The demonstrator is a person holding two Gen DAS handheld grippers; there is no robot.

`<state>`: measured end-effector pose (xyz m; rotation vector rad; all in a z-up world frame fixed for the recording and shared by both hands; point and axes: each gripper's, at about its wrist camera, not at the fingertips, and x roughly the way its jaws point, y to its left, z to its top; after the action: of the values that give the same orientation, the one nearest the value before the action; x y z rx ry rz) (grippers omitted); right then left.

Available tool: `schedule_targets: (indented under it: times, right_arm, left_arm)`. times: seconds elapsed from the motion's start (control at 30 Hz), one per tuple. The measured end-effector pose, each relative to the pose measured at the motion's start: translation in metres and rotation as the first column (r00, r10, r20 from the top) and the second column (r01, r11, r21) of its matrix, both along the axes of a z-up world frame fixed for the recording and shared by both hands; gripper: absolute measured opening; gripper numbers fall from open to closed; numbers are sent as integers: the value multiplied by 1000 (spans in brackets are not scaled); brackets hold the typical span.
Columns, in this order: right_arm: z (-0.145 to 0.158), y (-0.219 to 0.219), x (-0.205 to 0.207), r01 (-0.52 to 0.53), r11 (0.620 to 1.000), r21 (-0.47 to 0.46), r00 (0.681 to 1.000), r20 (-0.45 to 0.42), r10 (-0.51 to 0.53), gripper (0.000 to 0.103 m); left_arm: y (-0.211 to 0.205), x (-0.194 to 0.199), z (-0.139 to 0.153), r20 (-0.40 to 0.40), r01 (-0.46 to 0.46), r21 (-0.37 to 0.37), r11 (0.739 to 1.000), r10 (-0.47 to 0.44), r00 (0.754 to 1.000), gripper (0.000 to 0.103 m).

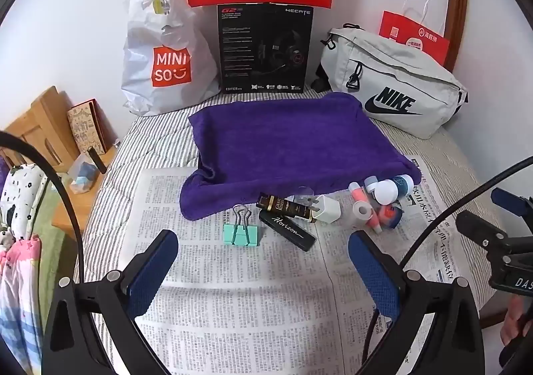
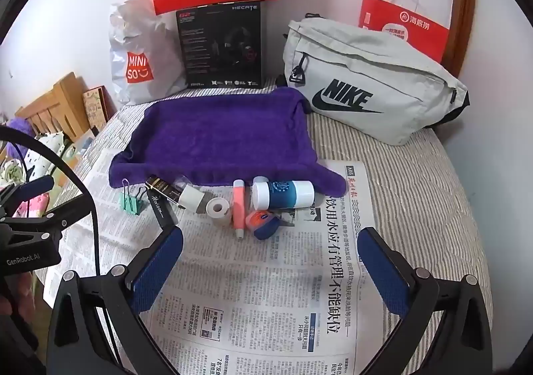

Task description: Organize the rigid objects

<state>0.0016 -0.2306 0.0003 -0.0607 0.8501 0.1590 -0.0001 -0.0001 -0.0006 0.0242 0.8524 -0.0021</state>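
Mint-green metal binder clip with wire handles, upright on newspaper: likely light, stiff, slippery; grasp across folded body; left gripper and right gripper both spread, empty.

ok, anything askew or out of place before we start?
Nothing spilled or damaged. The small items lie jumbled at the purple towel's near edge: the blue-and-white bottle is on its side, the dark tube lies across the black Horizon case. Both grippers are open and empty.

MINISO bag, NIKE pouch — Horizon case
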Motion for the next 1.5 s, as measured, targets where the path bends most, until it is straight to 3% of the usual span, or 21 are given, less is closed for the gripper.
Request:
schedule_targets:
  times: [0.37, 1.5]
  right_arm:
    - [15, -6, 4, 18, 1000, 1, 1000, 6, -18, 103]
    - [18, -13, -8, 31, 1000, 3, 999, 30, -31, 103]
  left_arm:
    - [0, -6, 2, 16, -11, 20, 1000, 11, 1000, 103]
    - [-2, -14, 16, 40, 1, 37, 999, -2, 999, 103]
